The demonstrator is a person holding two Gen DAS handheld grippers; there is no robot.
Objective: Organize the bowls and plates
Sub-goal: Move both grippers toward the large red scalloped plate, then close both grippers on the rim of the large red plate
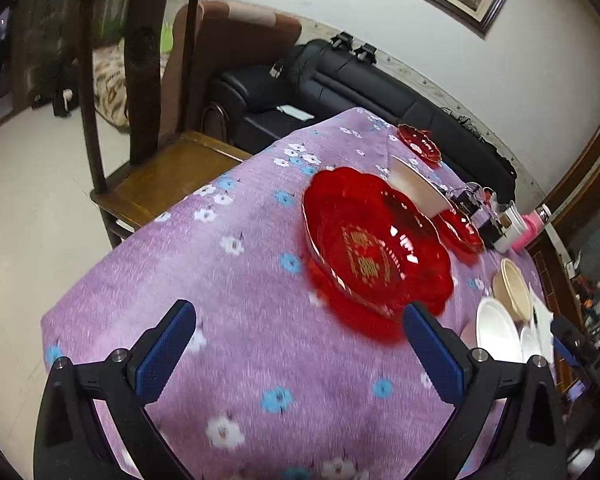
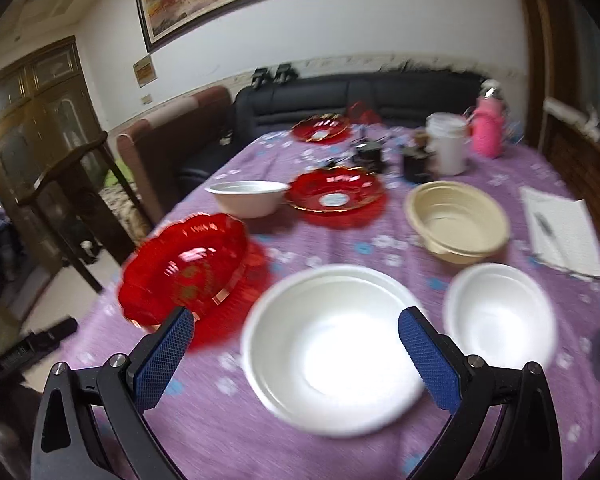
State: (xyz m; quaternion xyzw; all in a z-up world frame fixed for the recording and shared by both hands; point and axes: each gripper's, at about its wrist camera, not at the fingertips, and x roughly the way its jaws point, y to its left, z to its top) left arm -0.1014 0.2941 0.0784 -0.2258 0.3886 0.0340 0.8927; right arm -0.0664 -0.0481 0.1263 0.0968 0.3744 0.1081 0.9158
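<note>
Both grippers hovering empty over scattered dishes

The right gripper [image 2: 292, 354] is spreading its jaws wide around the large white bowl [image 2: 332, 348] nearest it, probably lining up a grasp; the left gripper [image 1: 298, 354], likewise gaping, is facing the red scalloped plate [image 1: 376, 248] at the near left; farther off are sitting a tan bowl [image 2: 458, 220], another white bowl [image 2: 246, 197] and two red plates, still unstacked on the purple floral tablecloth [image 1: 220, 280].
</note>
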